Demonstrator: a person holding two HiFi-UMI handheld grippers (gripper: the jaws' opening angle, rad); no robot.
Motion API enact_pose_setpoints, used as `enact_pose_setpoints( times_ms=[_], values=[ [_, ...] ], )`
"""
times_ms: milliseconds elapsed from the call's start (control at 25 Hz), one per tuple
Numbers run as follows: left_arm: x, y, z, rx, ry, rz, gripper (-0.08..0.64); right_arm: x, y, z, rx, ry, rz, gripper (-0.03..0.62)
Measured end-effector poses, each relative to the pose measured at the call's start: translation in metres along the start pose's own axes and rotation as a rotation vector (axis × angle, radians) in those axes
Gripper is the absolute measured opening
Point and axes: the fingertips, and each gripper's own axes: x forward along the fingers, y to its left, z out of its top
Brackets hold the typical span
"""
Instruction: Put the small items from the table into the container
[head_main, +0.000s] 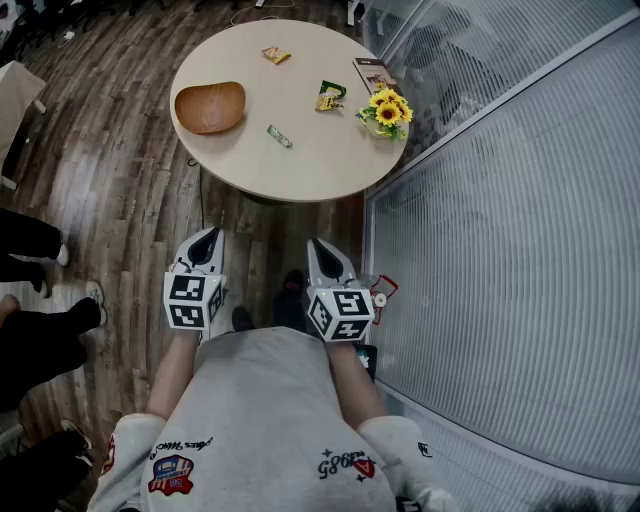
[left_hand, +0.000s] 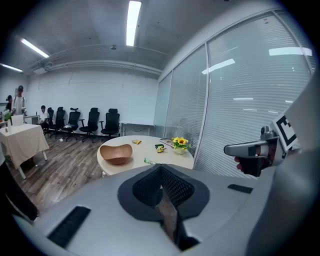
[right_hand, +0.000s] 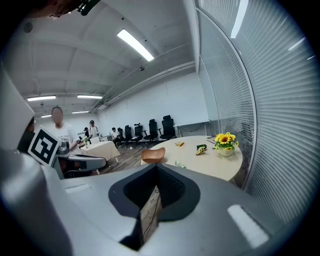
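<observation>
Closest in was the person's grey shirt (head_main: 262, 420), and just ahead of it both claws hung low and side by side, well short of the round surface (head_main: 300, 165). That looked like a ready carry, not a reach. The left claw (head_main: 207, 238) had its tips pressed together with nothing between them, nose dipped a little toward the wooden floor (head_main: 120, 190). The right claw (head_main: 321, 248) was the same, jaws pressed together and empty, riding just beside the glass wall (head_main: 520, 250). Closed tips made sense here, since nothing was within grabbing range. Every small item lay out on the surface and none had gone in. The wooden bowl (head_main: 210, 107), surely the container, sat at the left edge and looked empty. The green wrapper (head_main: 279, 136) lay near it toward the front edge, the likeliest first pick. The yellow-and-green packet (head_main: 330, 96) lay mid-surface near the sunflowers (head_main: 388, 110), and the orange packet (head_main: 276, 55) sat at the far side, well apart from the bowl. A booklet (head_main: 373, 72) rested behind the flowers; it and the flowers were probably decor, not cargo. The job had not begun, and stepping in came first.
</observation>
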Motion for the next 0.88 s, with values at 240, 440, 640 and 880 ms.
enact_pose_setpoints(
  times_ms=[240,440,640,880],
  values=[
    [-0.002,0.004,-0.002,-0.002,-0.001,-0.006,0.005,0.003,0.010,-0.003,-0.010,0.004,0.004,-0.002],
    [0.000,0.003,-0.001,-0.008,0.001,-0.021,0.005,0.002,0.015,0.002,-0.011,-0.005,0.012,-0.002],
    [0.003,0.003,-0.003,-0.011,0.008,-0.035,0.005,0.009,0.024,0.001,0.006,-0.025,0.048,0.000],
    [0.032,0.003,-0.004,-0.022,0.031,-0.047,0.005,0.031,0.013,-0.003,0.005,-0.004,0.055,0.000]
  ],
)
